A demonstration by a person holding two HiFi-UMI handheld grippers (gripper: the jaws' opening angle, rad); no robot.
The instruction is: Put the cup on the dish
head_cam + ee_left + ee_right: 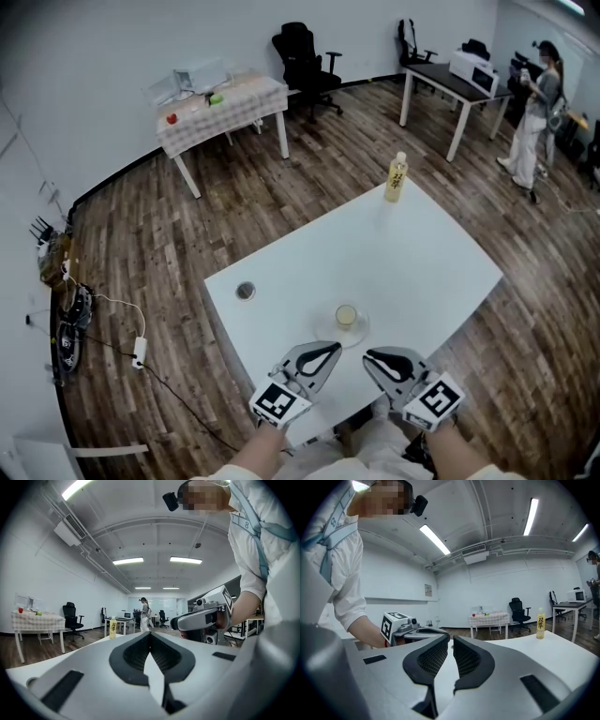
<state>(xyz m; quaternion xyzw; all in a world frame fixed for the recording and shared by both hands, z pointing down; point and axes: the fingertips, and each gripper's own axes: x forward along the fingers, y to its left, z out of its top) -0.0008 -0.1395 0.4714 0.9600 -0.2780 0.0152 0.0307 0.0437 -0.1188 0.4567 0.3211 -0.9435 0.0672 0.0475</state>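
Observation:
A small cup of pale liquid stands on a clear dish near the front edge of the white table. My left gripper hovers just in front of the dish, to its left; it is shut with nothing between its jaws. My right gripper hovers in front of the dish, to its right, with its jaws drawn together on nothing. Both grippers point about level above the table. Neither gripper view shows the cup or the dish.
A yellow-labelled bottle stands at the table's far corner. A round grey grommet sits in the tabletop at the left. Beyond are a cloth-covered table, a black chair, a desk and a standing person.

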